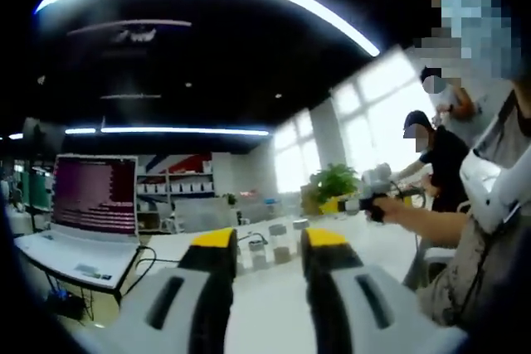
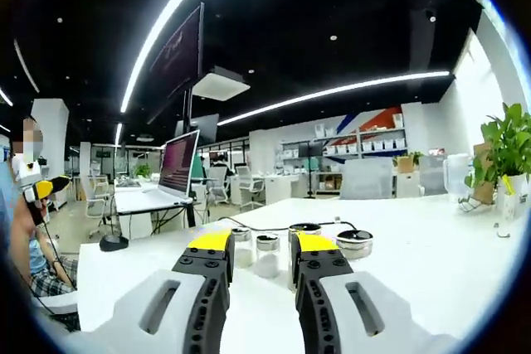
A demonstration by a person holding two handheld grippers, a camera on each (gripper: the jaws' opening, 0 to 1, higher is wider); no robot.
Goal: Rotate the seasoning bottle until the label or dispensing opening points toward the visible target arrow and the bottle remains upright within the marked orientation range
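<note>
Both claws hover open and empty above the white counter (image 2: 431, 271), the right claw (image 2: 260, 246) just short of a row of small upright bottles (image 2: 267, 254) seen between its jaws, the left claw (image 1: 267, 242) farther back from the same bottles (image 1: 278, 244), with a laptop (image 1: 91, 205) at its left.

Laptop screen (image 1: 94, 195) text seems too blurred to read.

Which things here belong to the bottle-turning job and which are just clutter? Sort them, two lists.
For the job:
- seasoning bottles standing upright on the white table
- right claw, open, in front of them
- left claw, open

Just lying about:
- laptop
- potted plant
- black cable
- round lidded tin
</note>
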